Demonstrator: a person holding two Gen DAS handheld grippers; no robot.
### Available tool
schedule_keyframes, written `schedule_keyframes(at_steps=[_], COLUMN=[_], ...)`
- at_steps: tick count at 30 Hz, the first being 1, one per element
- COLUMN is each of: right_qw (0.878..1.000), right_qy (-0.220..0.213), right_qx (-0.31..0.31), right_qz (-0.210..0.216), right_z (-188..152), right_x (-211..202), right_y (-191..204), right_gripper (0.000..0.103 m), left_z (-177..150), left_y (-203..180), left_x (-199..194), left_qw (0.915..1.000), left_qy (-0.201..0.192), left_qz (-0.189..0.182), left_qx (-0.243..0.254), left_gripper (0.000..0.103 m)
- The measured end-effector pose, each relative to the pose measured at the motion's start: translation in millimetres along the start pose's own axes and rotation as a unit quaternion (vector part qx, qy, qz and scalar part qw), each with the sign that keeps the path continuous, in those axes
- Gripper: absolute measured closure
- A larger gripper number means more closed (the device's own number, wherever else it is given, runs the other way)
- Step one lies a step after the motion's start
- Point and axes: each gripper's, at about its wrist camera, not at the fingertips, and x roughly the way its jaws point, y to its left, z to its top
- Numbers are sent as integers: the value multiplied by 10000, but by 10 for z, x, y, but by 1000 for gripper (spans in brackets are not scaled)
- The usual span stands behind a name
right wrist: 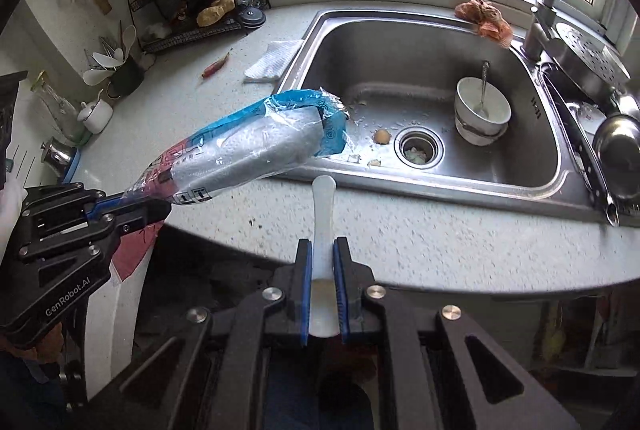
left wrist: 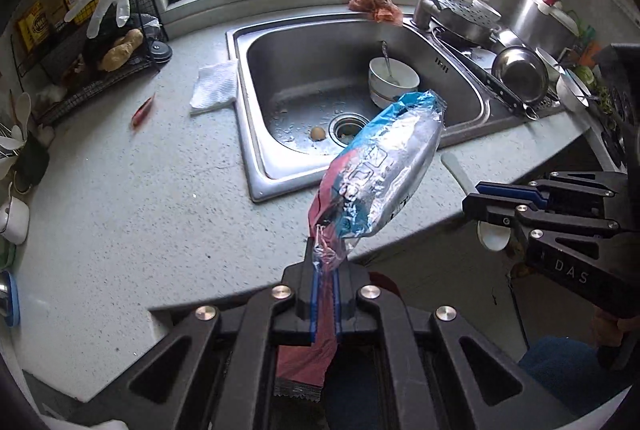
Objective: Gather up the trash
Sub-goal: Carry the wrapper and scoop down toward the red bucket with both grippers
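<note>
My left gripper [left wrist: 325,262] is shut on a blue, red and silver plastic wrapper [left wrist: 380,165] and holds it in the air over the counter's front edge, in front of the sink. The wrapper also shows in the right wrist view [right wrist: 256,145], with the left gripper [right wrist: 160,207] at the left. My right gripper [right wrist: 323,250] is shut on a white plastic spoon [right wrist: 323,205], handle pointing forward. The right gripper [left wrist: 476,199] shows at the right of the left wrist view. A crumpled white paper towel [left wrist: 214,87] and a red scrap [left wrist: 143,111] lie on the counter.
The steel sink [left wrist: 280,41] holds stacked white bowls [left wrist: 392,79] with a spoon and an eggshell piece [left wrist: 318,133] by the drain. A wire rack [left wrist: 100,57] stands at the far left, pots and pans [left wrist: 520,69] at the right. An orange net bag [left wrist: 376,5] lies behind the sink.
</note>
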Motion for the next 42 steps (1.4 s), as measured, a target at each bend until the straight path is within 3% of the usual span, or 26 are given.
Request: schedule_keyframes(at_steps=[9, 20, 26, 30, 35, 42], right_qw=[9984, 9888, 9851, 9848, 9832, 9819], right_qy=[230, 761, 787, 815, 971, 1062], right_qx=[479, 1282, 1532, 1528, 1534, 1562], right_qz=[-176, -59, -20, 105, 193, 117], right_z=[-706, -1254, -1514, -1714, -2003, -2367], right_x=[-13, 528, 1101, 1659, 2401, 3261], right_y=[-321, -610, -769, -863, -1035, -1302], right_gripper=[93, 93, 93, 93, 93, 93], left_z=[-466, -878, -1099, -1343, -1722, -2114], left_y=[-665, -998, -984, -963, -885, -961], left_x=[244, 966, 1634, 2150, 3000, 3916], left_qw=[9967, 9858, 9807, 9823, 9789, 9794], left_qy=[555, 1368, 1712, 1590, 1873, 1866], left_qz=[-311, -486, -486, -416, -479, -428], left_qx=[506, 841, 807, 901, 662, 634], left_gripper=[98, 98, 98, 98, 98, 98])
